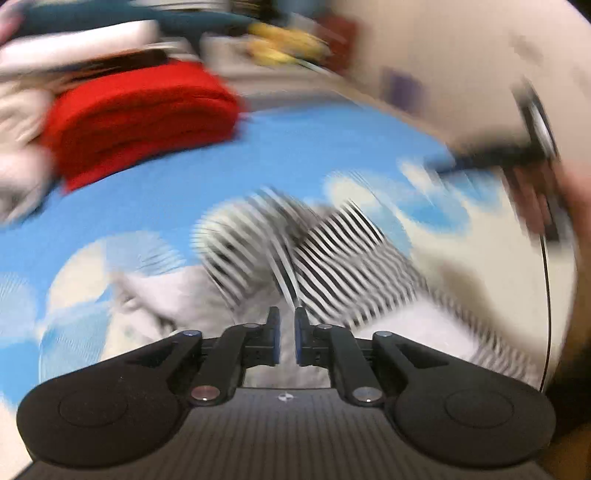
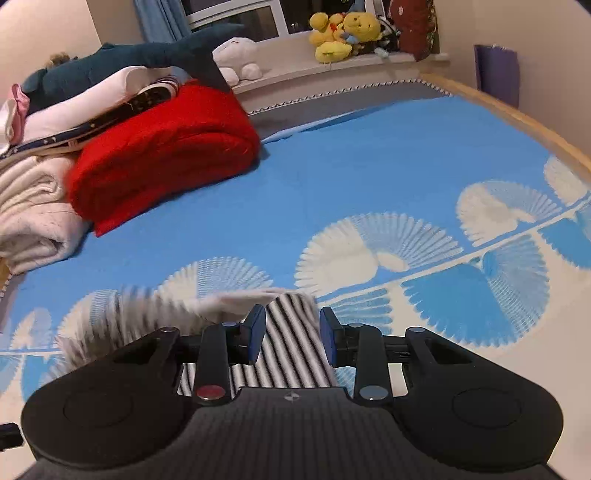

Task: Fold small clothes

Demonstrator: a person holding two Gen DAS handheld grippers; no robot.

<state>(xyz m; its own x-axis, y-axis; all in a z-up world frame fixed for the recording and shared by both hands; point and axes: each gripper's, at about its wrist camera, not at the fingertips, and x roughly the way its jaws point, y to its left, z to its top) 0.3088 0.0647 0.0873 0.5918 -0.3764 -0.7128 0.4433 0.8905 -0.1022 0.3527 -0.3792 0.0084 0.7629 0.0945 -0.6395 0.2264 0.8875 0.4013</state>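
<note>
A small black-and-white striped garment with a pale grey part lies crumpled on the blue bedspread; the left wrist view is motion-blurred. My left gripper is nearly shut just before the cloth, with a narrow gap between the pads; I cannot tell if cloth is pinched. My right gripper is open, and a striped part of the garment lies between and under its fingers. The right gripper also shows in the left wrist view, above the garment's right side.
A folded red blanket and stacked cream and white bedding sit at the left. A plush shark and yellow soft toys are at the back. The bed's wooden edge runs along the right.
</note>
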